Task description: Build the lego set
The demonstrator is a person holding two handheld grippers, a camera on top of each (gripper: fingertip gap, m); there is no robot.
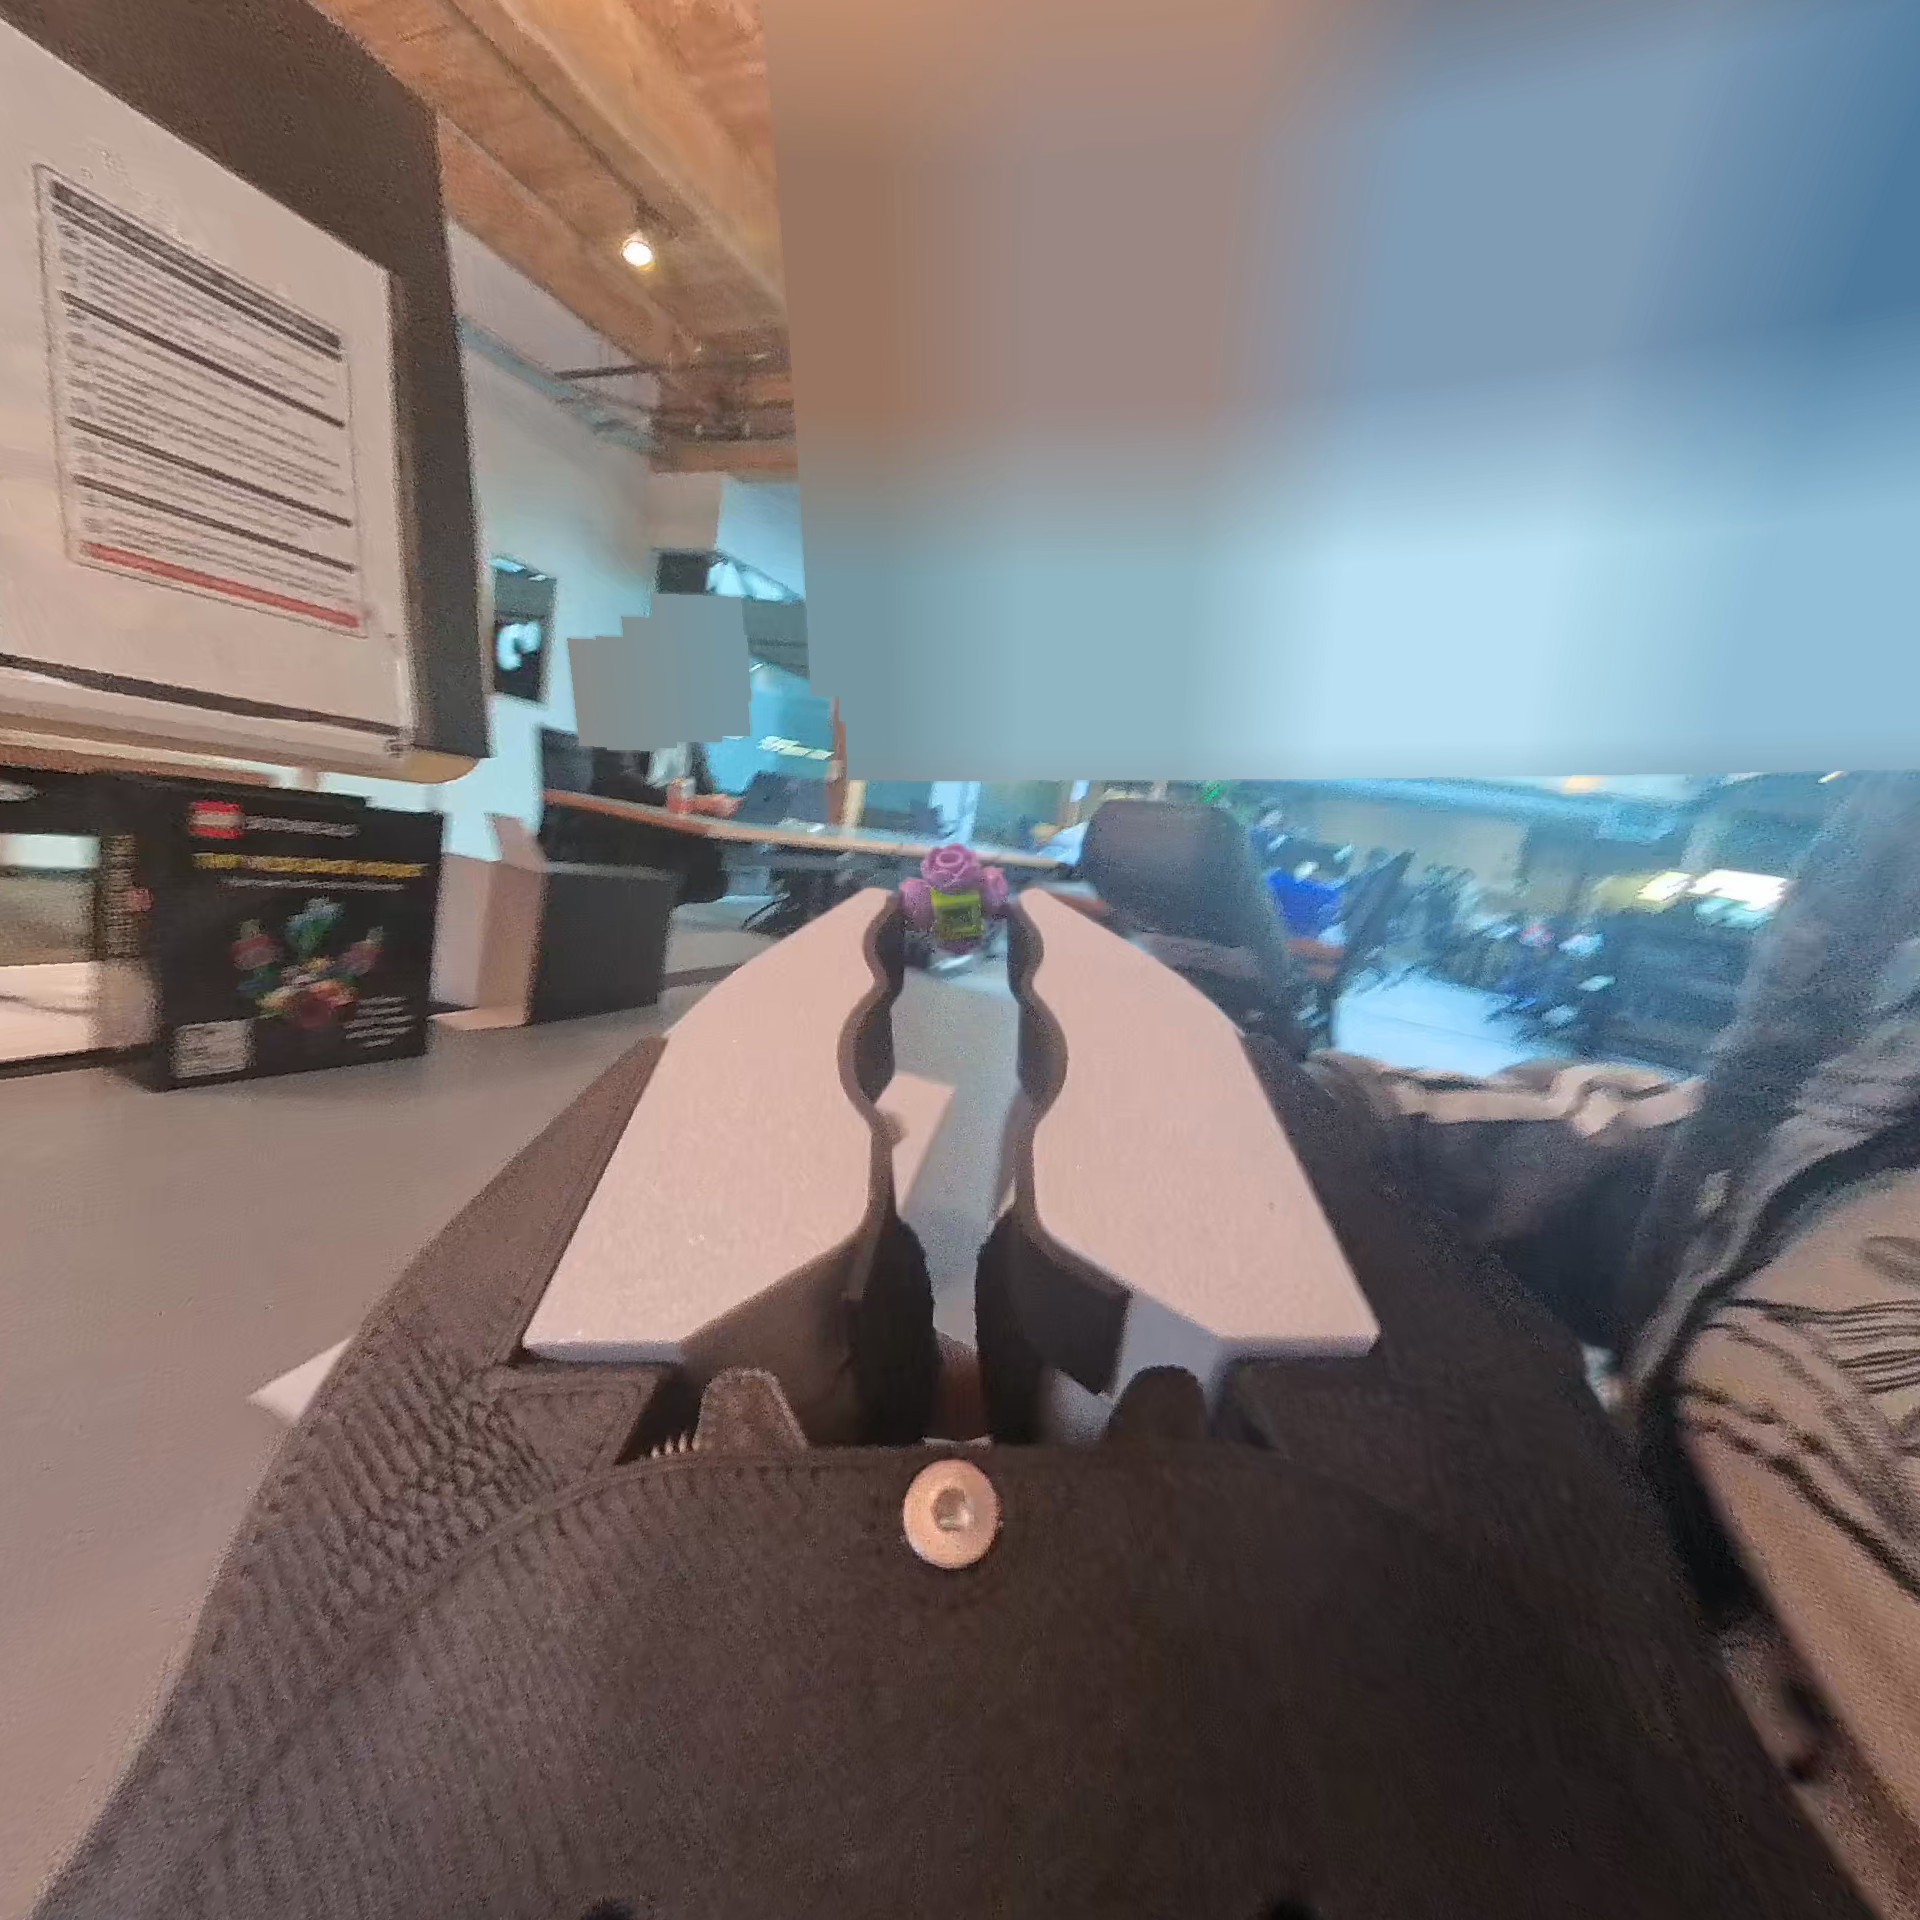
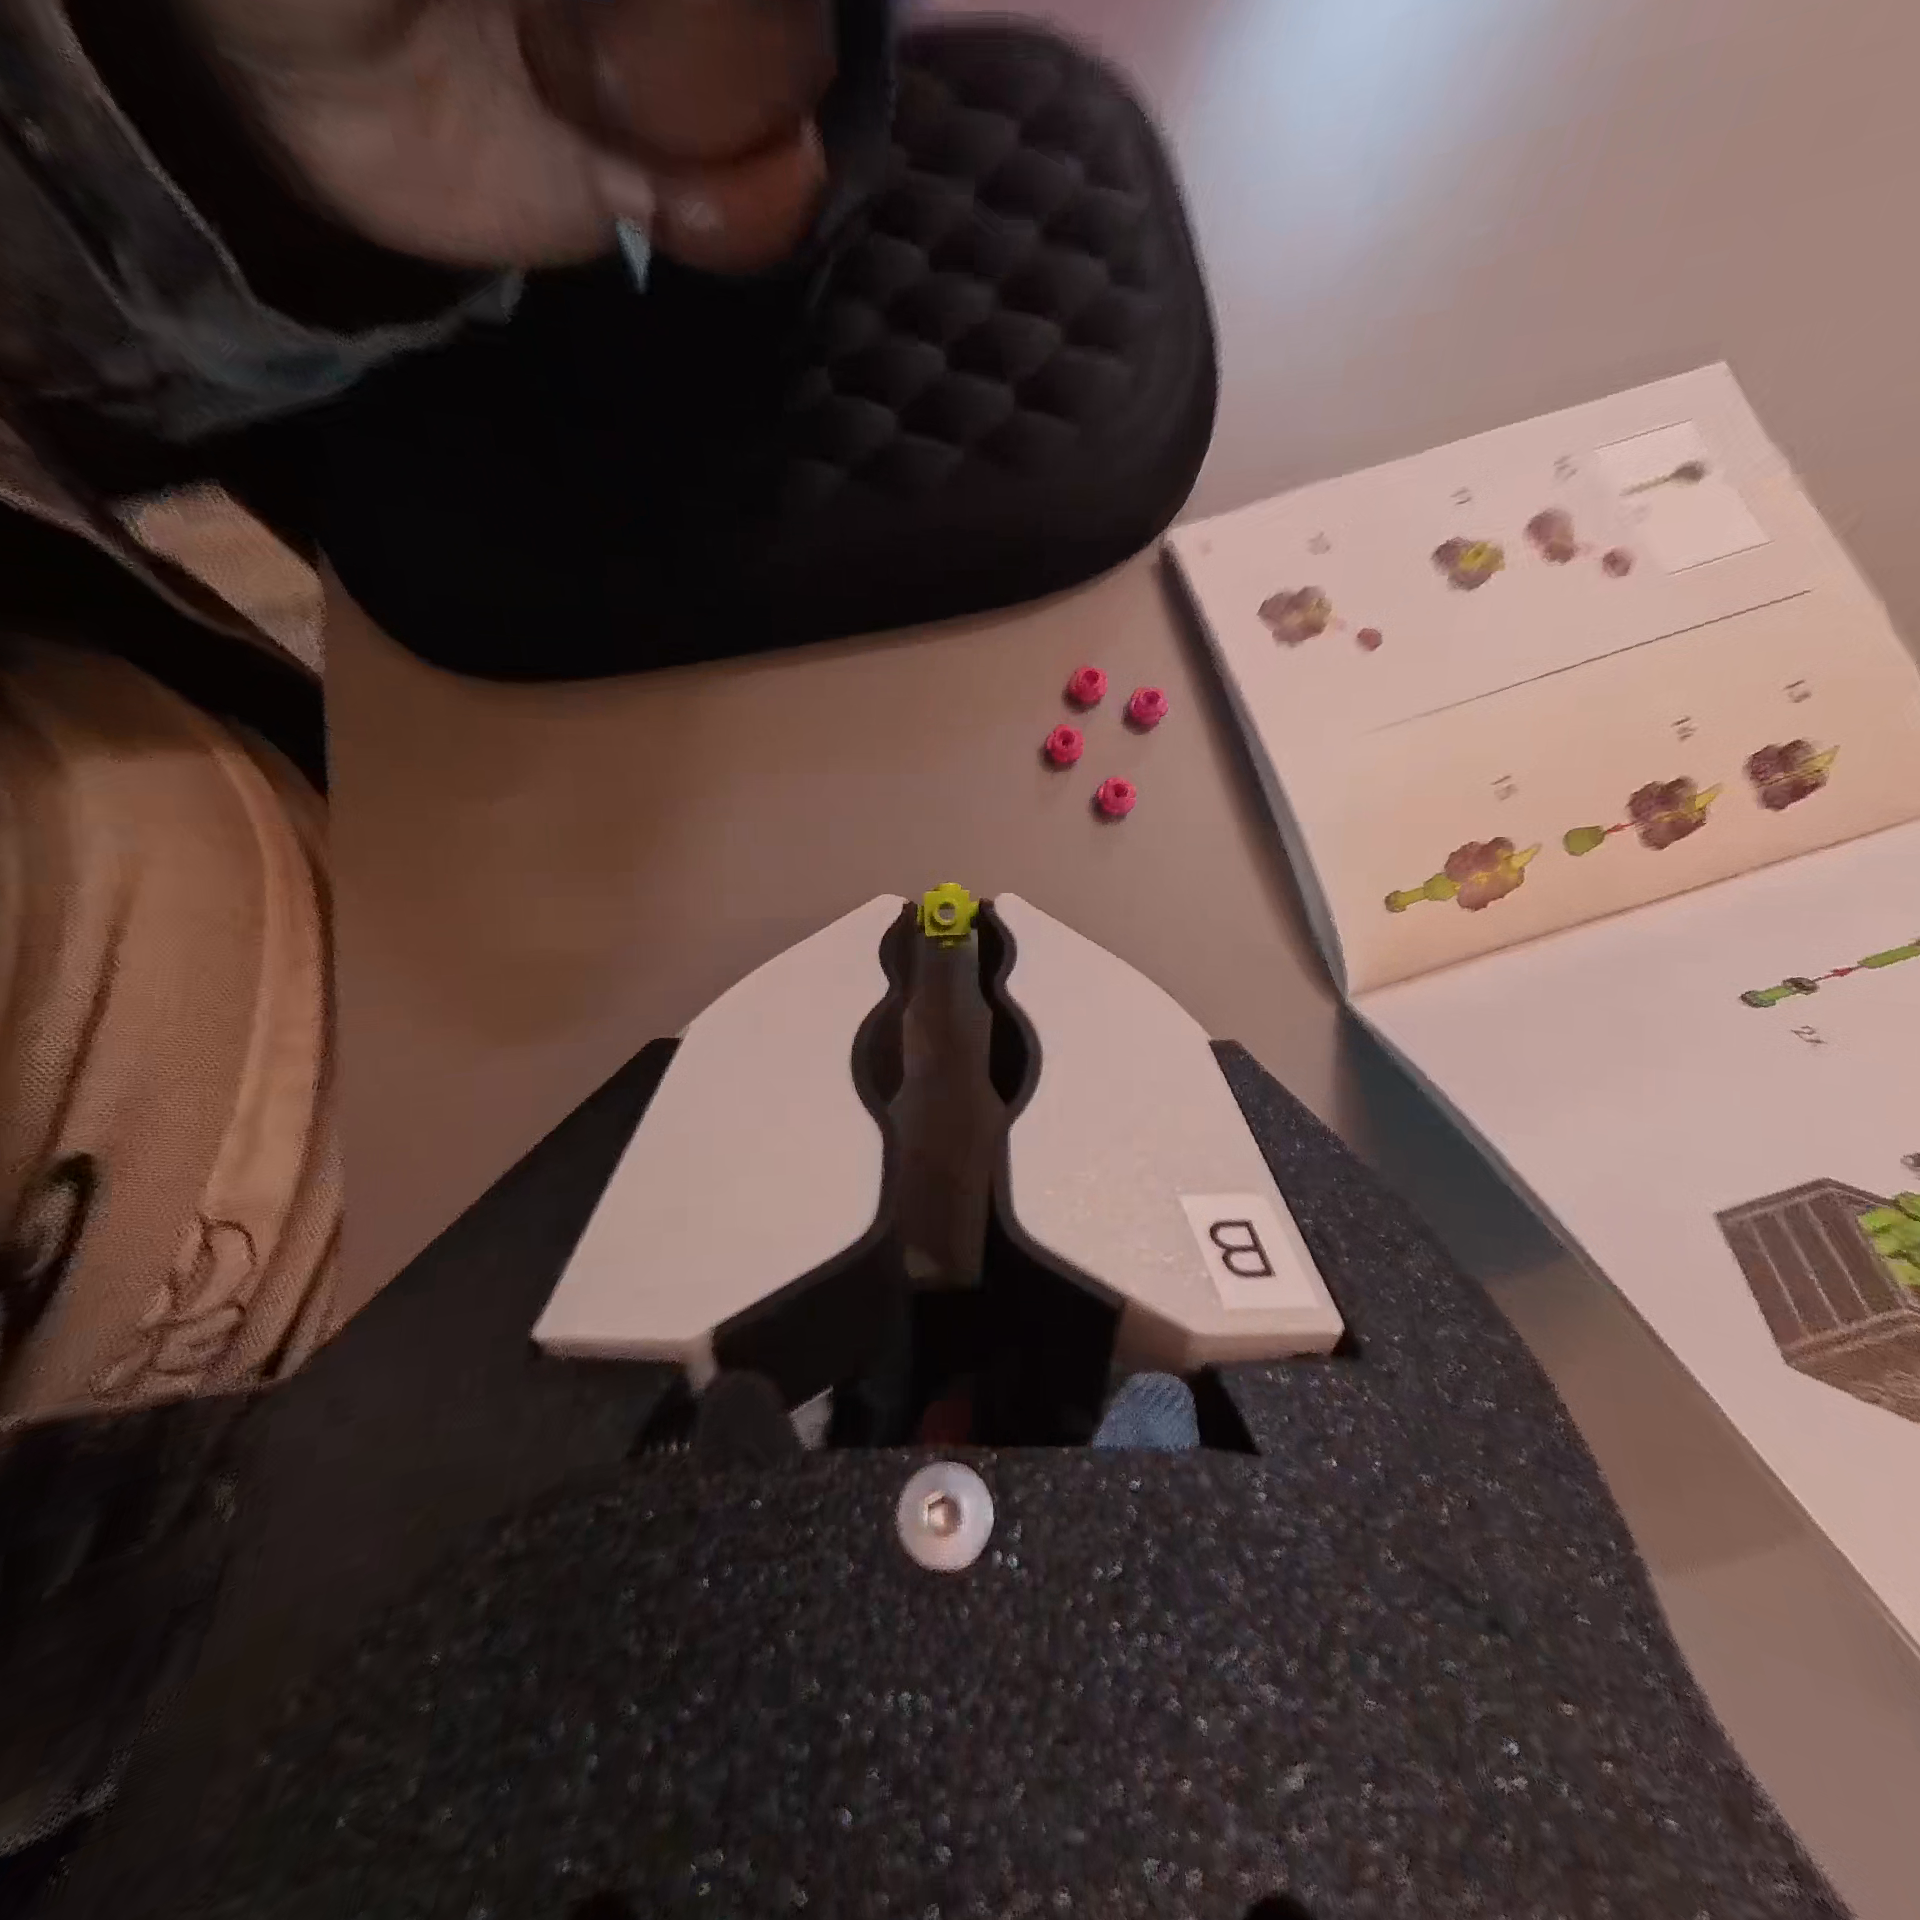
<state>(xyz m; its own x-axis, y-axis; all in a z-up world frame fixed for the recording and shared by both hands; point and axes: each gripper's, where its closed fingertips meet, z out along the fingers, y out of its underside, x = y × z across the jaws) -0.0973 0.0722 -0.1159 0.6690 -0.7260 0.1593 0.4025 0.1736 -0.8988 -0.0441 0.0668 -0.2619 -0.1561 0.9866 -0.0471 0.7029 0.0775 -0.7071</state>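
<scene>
My left gripper [image 1: 951,914] is shut on a small flower assembly [image 1: 951,899]: a lime-green brick with purple rose pieces on its top and sides. It is held up in the air, above the grey table [image 1: 156,1247]. My right gripper [image 2: 948,920] is shut on a small lime-green brick [image 2: 945,914] with studs on its sides, held above the table [image 2: 623,831]. Several loose magenta round flower pieces [image 2: 1103,740] lie on the table just beyond the right gripper's tips.
An open instruction booklet [image 2: 1558,727] lies at the right. A black padded chair seat [image 2: 831,416] is at the table edge, with a person's sleeve [image 2: 125,987] at the left. A black set box [image 1: 291,925] and an open carton [image 1: 582,935] stand at the far left under a shelf. About 15 centimeters separates my left fingertips from my right.
</scene>
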